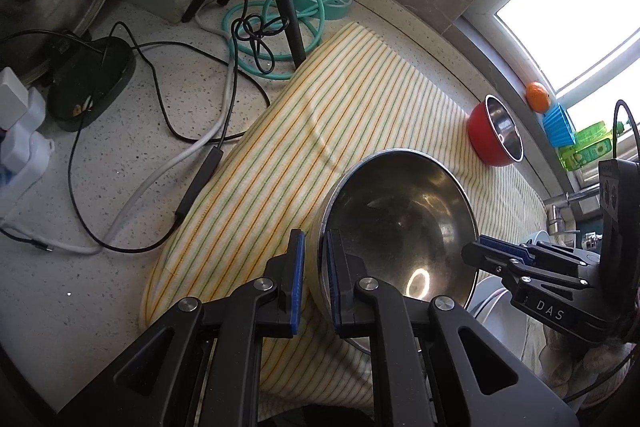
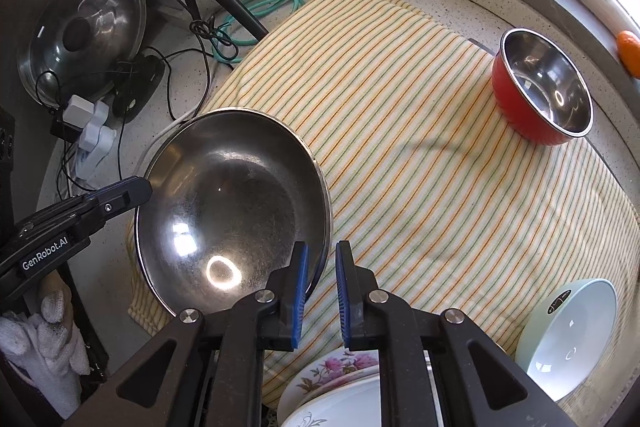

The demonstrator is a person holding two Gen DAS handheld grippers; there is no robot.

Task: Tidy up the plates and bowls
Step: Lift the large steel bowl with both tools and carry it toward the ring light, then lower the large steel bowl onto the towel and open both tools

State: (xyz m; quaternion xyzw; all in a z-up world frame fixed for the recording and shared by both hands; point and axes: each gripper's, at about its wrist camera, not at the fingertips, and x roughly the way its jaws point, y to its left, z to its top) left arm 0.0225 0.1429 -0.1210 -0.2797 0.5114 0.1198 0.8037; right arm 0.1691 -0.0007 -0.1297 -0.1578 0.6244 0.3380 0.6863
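Two grippers: both work one steel bowl [image 1: 396, 223] over the striped towel [image 1: 280, 131] on the desk [image 1: 120, 167].
Left wrist view: left hand-held gripper [image 1: 316, 279] is clenched on the bowl's near rim, wall between its pads, likely to carry the weight.
Ahead and right: red bowl [image 1: 496, 131] sits on the towel, well apart.
Right wrist view: right hand-held gripper [image 2: 322, 291] straddles the opposite rim, pads parted, a gap showing beside the wall; released, I judge.
Below gripper: flowered plates [image 2: 336, 387].
Right of gripper: pale green bowl [image 2: 568, 339], tilted.
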